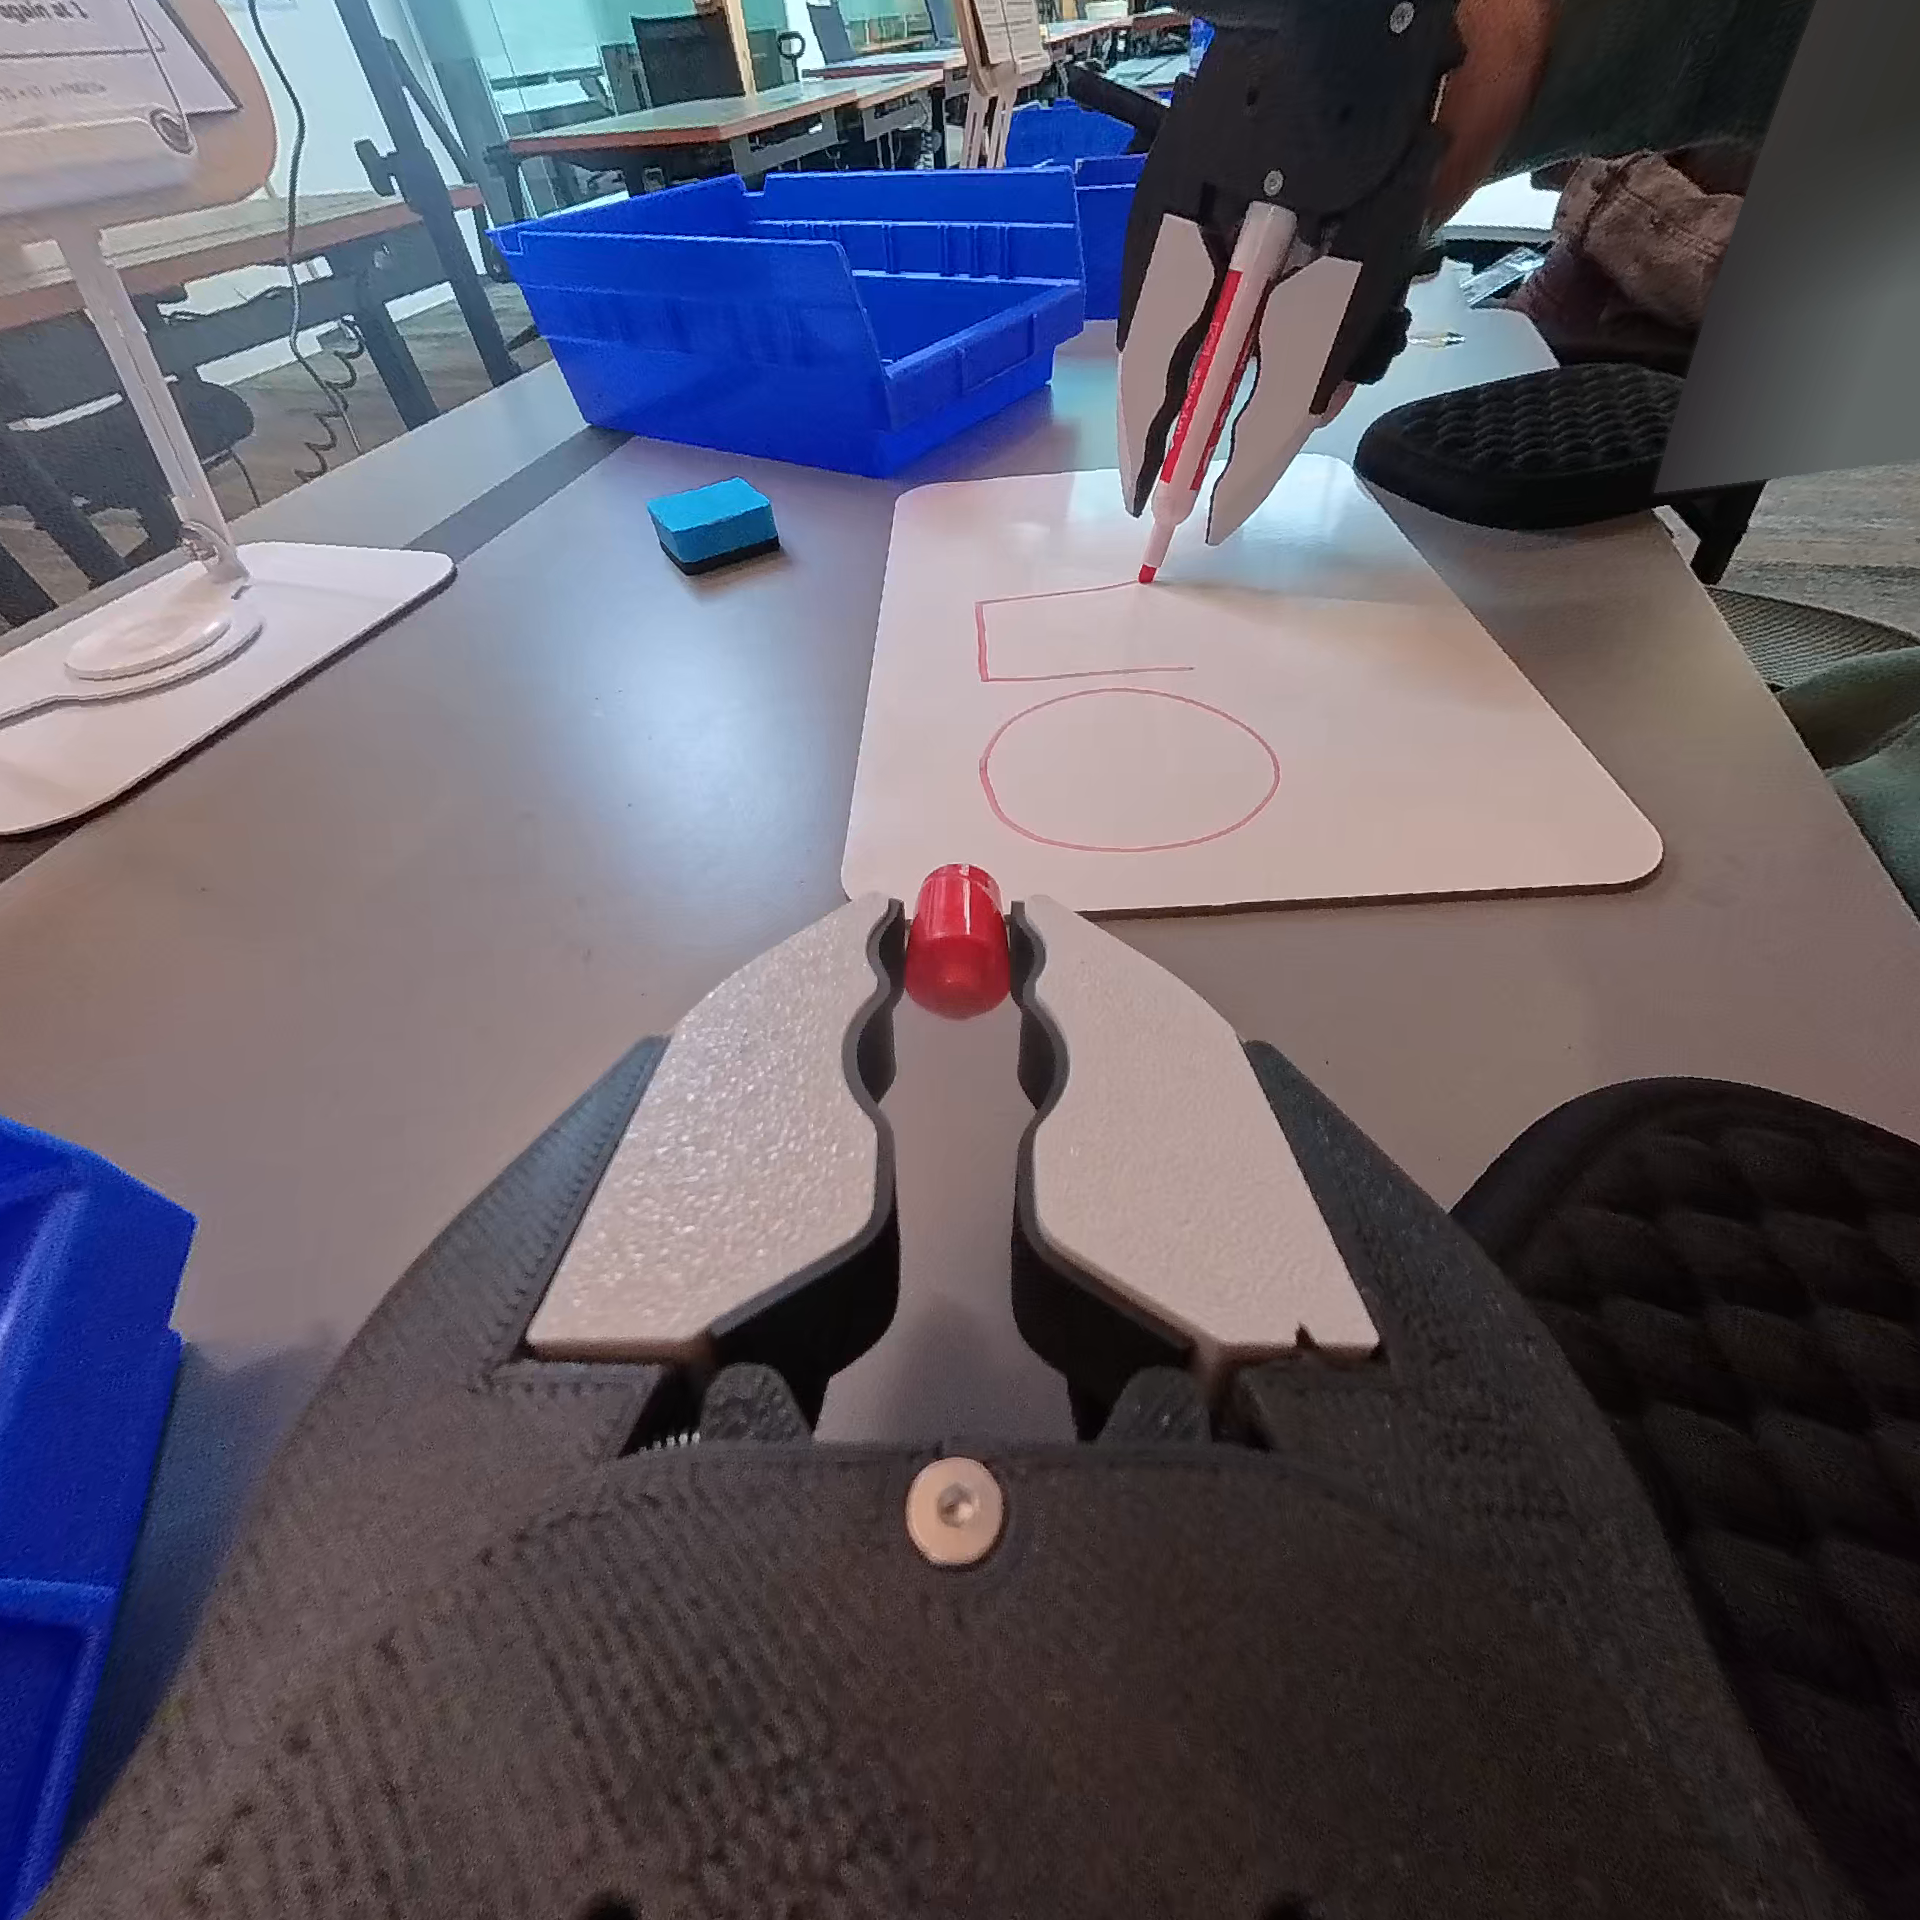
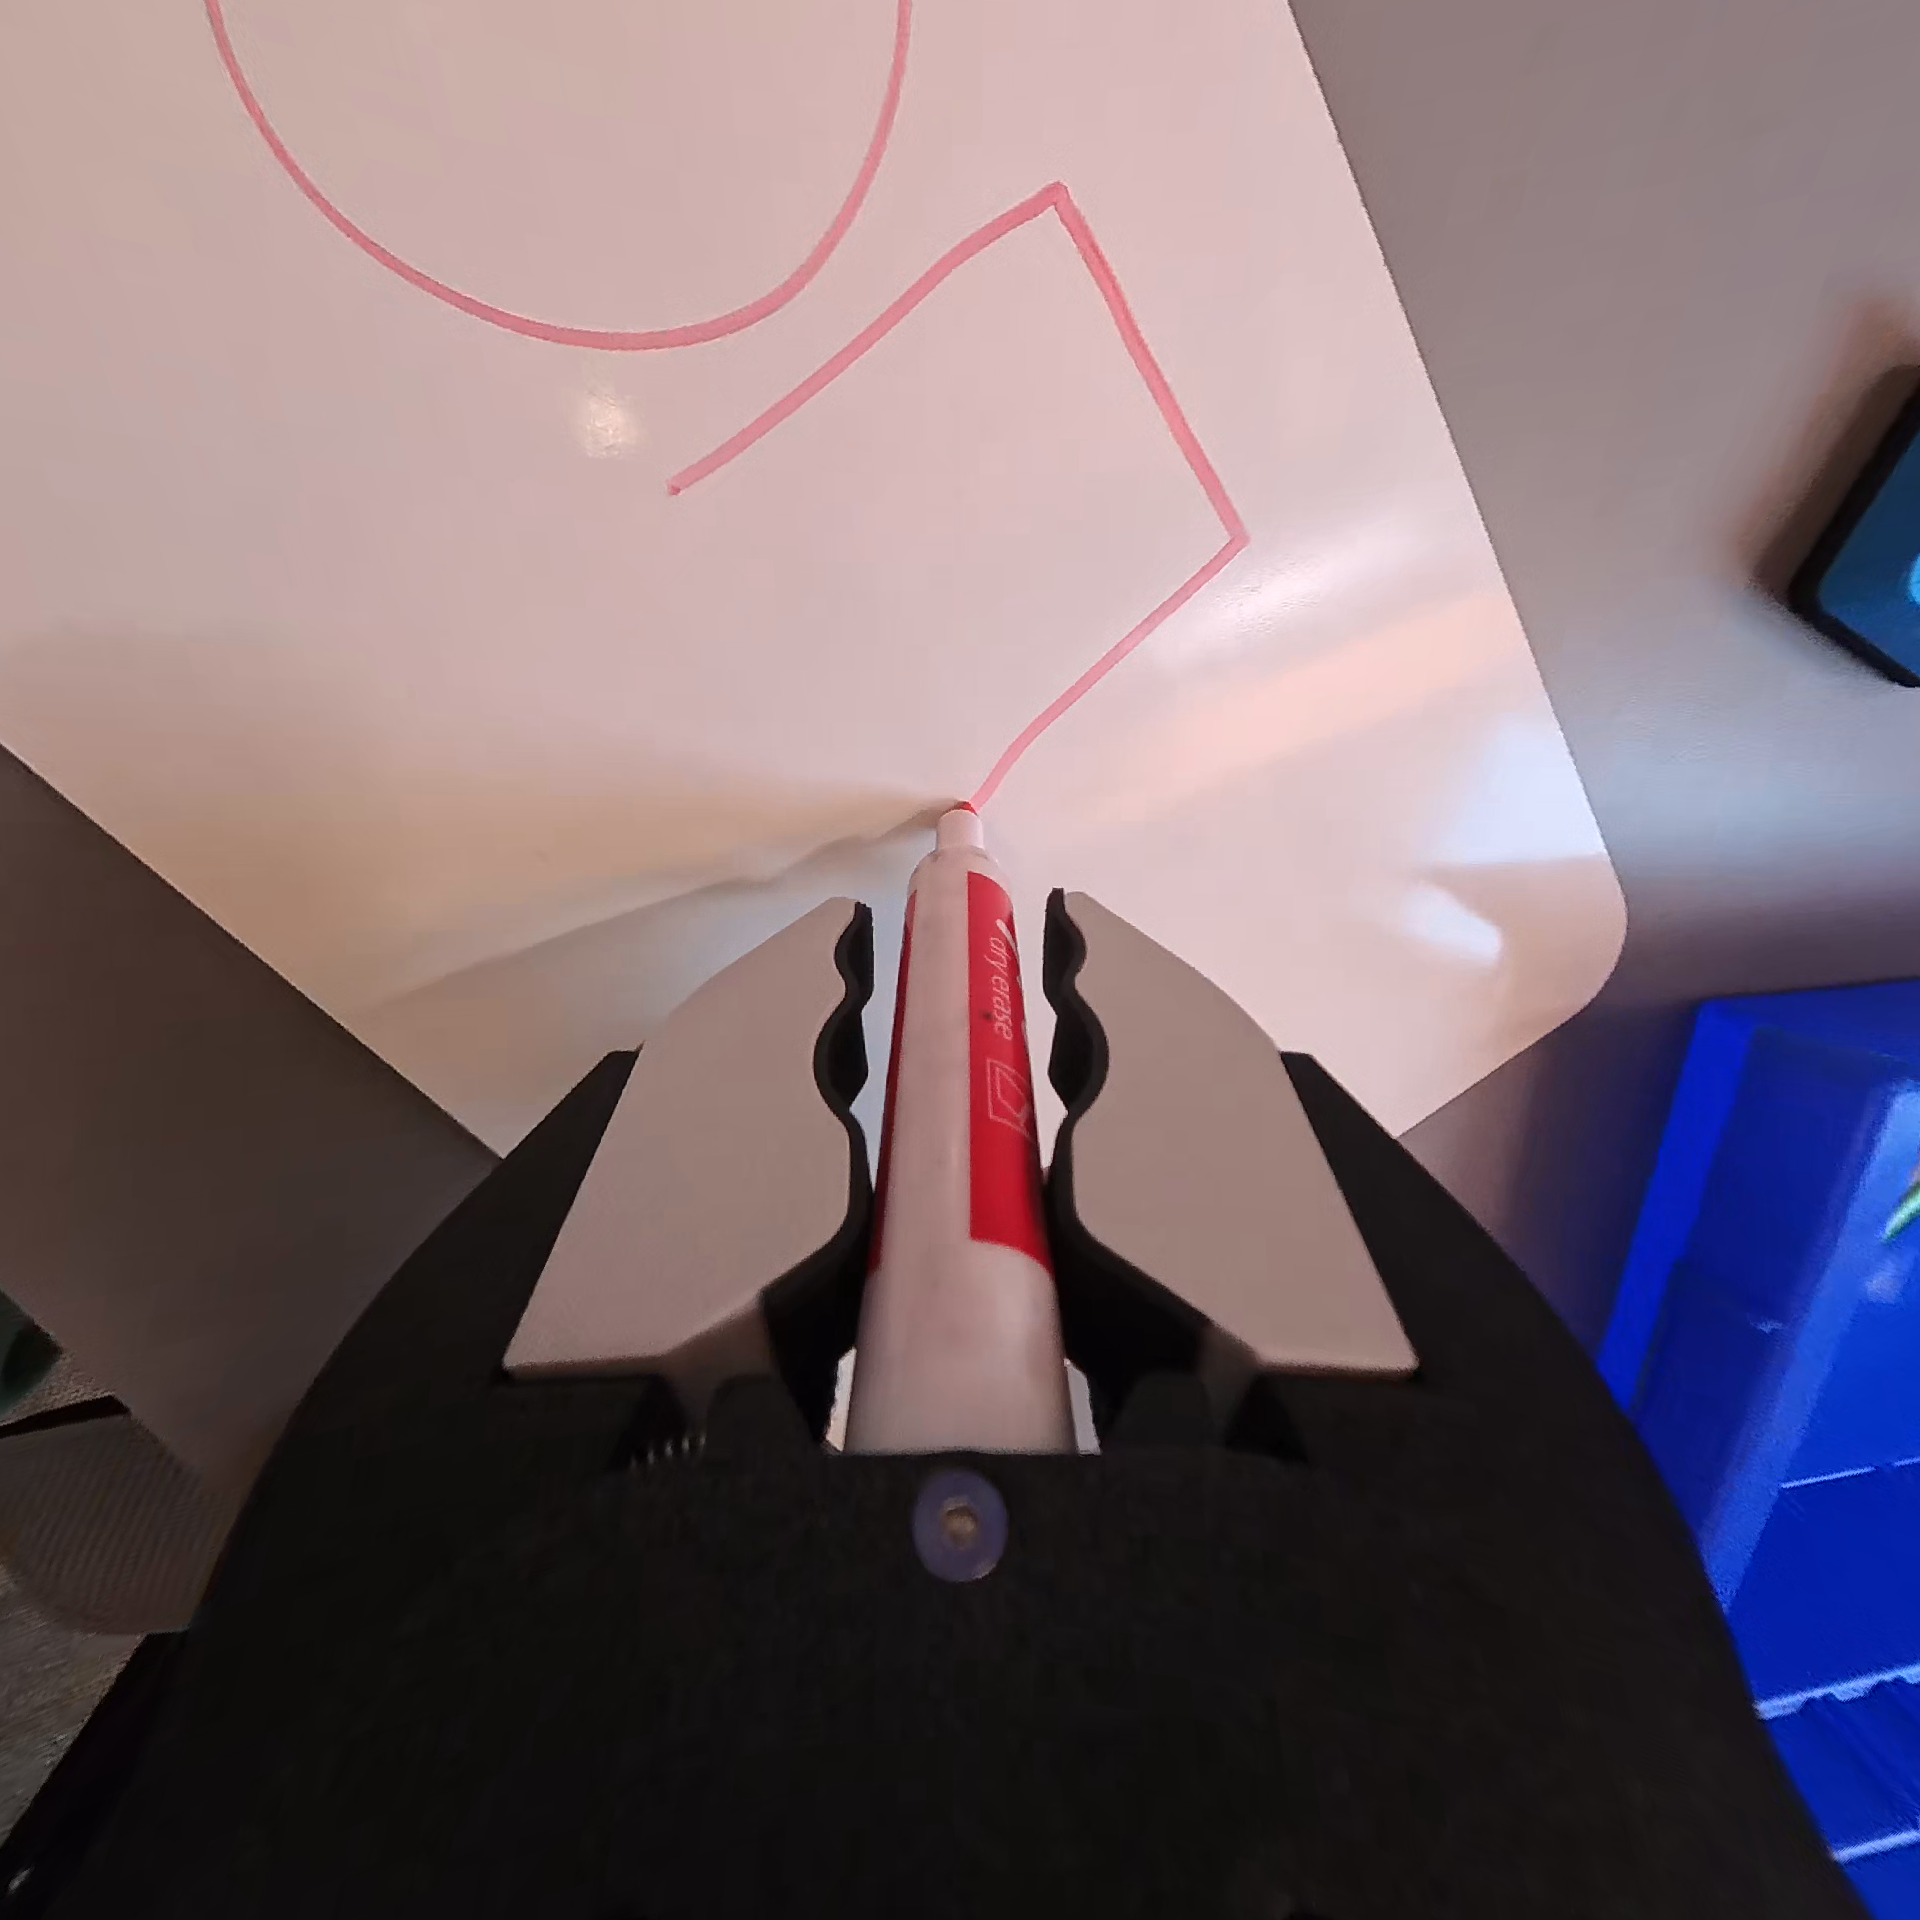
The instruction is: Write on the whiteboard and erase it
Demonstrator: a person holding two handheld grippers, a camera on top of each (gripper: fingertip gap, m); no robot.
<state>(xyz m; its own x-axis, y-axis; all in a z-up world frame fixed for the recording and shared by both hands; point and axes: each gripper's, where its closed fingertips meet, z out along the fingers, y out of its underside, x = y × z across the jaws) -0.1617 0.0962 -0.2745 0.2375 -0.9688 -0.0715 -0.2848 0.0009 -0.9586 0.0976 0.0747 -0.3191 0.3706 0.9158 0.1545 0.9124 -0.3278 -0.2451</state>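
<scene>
Whiteboard (image 1: 1351,748) meets marker (image 2: 961,1091) tip, right tongs (image 2: 961,914) clamping it steeply; left tongs (image 1: 956,914) pinch red cap (image 1: 956,951).

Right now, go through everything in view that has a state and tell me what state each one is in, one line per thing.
marker: uncapped, tip touching the whiteboard
red cap: off the marker, pinched in the left gripper
whiteboard: flat on the table, bearing a closed circle and an unfinished square
eraser: lying on the table, untouched
left gripper: shut on the red cap
right gripper: shut on the marker
blue bin: upright; contents hidden
</scene>
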